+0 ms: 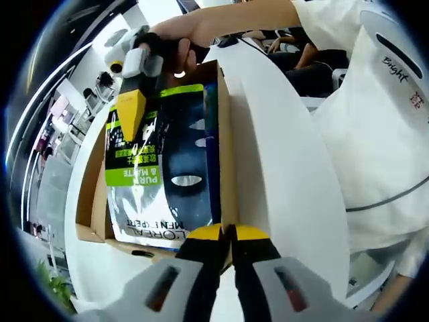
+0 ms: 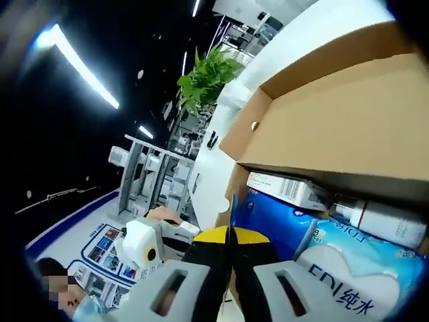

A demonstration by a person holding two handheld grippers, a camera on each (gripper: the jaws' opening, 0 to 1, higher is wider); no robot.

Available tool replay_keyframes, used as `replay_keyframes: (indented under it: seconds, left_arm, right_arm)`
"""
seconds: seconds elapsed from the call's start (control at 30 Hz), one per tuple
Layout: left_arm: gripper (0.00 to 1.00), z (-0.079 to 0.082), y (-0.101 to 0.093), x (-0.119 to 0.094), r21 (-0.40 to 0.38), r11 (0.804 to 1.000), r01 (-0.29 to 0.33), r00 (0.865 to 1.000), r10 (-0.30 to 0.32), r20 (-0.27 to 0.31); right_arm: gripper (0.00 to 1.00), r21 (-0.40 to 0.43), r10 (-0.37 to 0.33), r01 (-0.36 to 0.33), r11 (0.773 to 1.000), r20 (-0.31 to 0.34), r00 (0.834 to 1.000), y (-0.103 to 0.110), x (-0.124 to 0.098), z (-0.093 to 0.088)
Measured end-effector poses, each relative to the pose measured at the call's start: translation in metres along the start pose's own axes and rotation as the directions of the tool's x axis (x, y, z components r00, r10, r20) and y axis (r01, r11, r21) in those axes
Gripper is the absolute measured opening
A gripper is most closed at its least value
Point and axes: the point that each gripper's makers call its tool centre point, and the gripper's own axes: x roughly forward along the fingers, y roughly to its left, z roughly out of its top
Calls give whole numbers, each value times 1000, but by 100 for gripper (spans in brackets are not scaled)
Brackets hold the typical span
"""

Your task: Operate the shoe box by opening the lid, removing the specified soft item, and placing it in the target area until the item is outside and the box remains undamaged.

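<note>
My left fingers (image 1: 226, 236) were pressed together on the edge of the raised shoe box lid (image 1: 281, 147). My right fingers (image 1: 131, 114) reached into the open shoe box (image 1: 90, 201), tips over the soft pouch (image 1: 161, 174) lying flat ahead of my left fingers; whether they gripped it I could not tell. It looked light, limp and glossy, so I judged its top seam the best hold.

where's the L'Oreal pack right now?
In the left gripper view the L'Oreal pack lies inside the open shoe box, just beyond the left gripper, with the right gripper over its far end.
</note>
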Motion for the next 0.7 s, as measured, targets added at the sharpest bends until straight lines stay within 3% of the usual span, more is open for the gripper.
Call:
replay_keyframes:
  seconds: [0.37,0.7]
  left_arm:
    - [4,0,0,0,-2,1000,2,1000,-2,4]
    - [4,0,0,0,-2,1000,1,1000,-1,5]
  right_arm:
    - [0,-20,106,-105,994,62,992,31,-18,8]
    - [0,-27,148,-146,989,113,982,41,-39,13]
